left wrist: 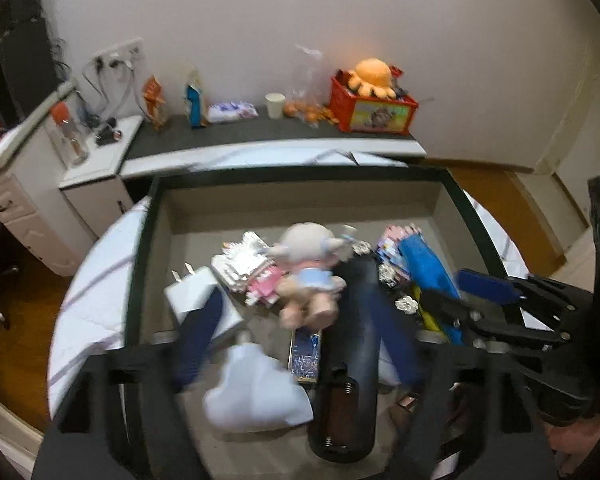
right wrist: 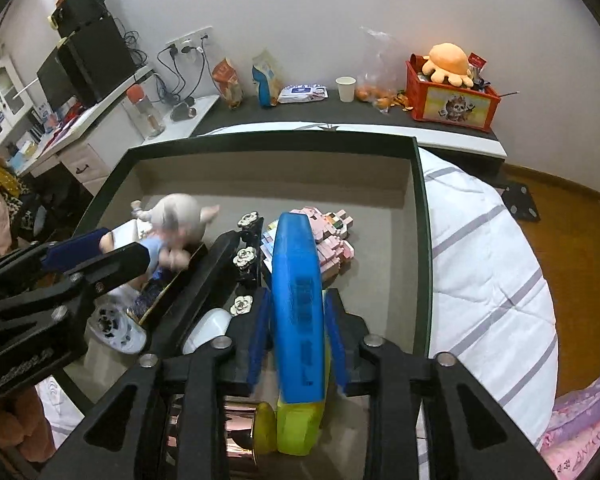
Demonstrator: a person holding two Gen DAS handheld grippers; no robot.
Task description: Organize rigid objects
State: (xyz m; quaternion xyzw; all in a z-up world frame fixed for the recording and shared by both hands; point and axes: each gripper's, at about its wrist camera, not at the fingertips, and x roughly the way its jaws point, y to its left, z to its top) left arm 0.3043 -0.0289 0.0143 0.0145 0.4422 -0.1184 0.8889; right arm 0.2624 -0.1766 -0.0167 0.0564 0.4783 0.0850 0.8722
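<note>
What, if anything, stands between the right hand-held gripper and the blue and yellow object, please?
Nothing visible does: the blue and yellow object already lies between the fingers of the right hand-held gripper, inside the box.

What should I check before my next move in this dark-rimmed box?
1. Left gripper open: ok, jaws stand wide with the dark cylindrical bottle between them.
2. Right gripper grip on the blue-and-yellow plastic case: cannot tell; its pads sit close on both sides.
3. Grippers apart from each other: ok, seen from the right wrist.
4. Left wrist picture sharp: not ok, the foreground is smeared.
5. Bare floor at the far end of the dark-rimmed grey box: ok, free.
</note>
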